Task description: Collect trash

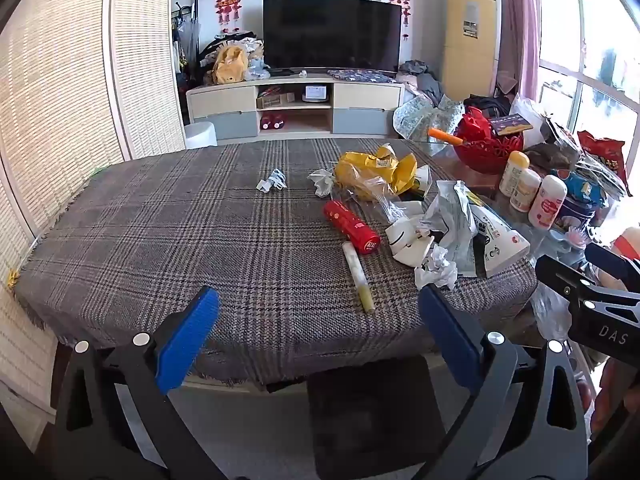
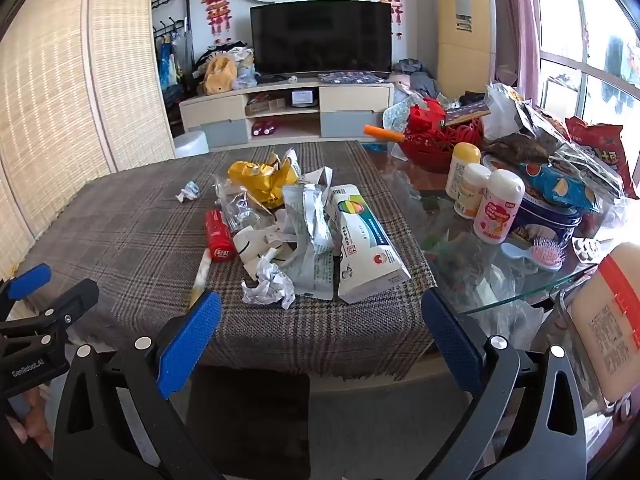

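Note:
Trash lies on a grey plaid tablecloth (image 1: 160, 232): a red tube (image 1: 351, 227), a pale stick wrapper (image 1: 358, 278), a yellow bag (image 1: 374, 170), a crumpled white paper (image 1: 436, 270), a small paper scrap (image 1: 273, 181), foil pouches (image 1: 456, 220) and a white box (image 2: 366, 240). My left gripper (image 1: 318, 320) is open and empty at the near table edge. My right gripper (image 2: 320, 316) is open and empty, just in front of the crumpled paper (image 2: 268, 286) and the box. The red tube (image 2: 218, 236) and yellow bag (image 2: 262, 178) also show in the right wrist view.
A glass table (image 2: 520, 292) to the right carries white bottles (image 2: 496, 208), a red basket (image 2: 440, 140), snack bags (image 2: 600, 148), a blue tin (image 2: 548, 220) and a pink hairbrush (image 2: 546, 256). A dark chair seat (image 1: 372, 412) sits below the near edge. A TV stand (image 1: 296, 108) is behind.

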Action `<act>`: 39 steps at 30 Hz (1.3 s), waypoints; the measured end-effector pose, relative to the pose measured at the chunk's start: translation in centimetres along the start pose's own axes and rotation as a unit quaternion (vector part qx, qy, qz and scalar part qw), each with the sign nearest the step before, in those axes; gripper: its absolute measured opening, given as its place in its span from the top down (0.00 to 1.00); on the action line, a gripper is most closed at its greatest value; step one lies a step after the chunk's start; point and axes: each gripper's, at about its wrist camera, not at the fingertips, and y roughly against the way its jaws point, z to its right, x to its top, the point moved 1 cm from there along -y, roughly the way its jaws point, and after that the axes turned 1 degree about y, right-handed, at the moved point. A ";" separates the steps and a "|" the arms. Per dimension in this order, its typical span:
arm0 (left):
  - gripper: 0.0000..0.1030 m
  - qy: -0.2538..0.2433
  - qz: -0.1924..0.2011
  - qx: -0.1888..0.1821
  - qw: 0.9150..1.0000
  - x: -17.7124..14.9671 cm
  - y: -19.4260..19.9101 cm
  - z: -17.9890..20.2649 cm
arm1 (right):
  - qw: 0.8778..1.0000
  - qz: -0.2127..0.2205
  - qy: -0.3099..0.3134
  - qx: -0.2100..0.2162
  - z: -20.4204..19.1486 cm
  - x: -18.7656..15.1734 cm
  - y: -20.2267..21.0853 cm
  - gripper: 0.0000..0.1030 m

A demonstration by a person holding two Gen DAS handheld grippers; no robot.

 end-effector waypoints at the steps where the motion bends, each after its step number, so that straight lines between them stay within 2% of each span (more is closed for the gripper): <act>1: 0.08 -0.003 -0.001 0.003 1.000 0.0 0.0 0.0 | 1.000 -0.001 0.000 0.000 0.0 0.0 0.0 0.03; 39: 0.08 -0.010 -0.003 0.010 1.000 -0.3 -0.4 0.3 | 1.000 -0.012 -0.003 0.005 0.0 -0.3 -0.7 0.03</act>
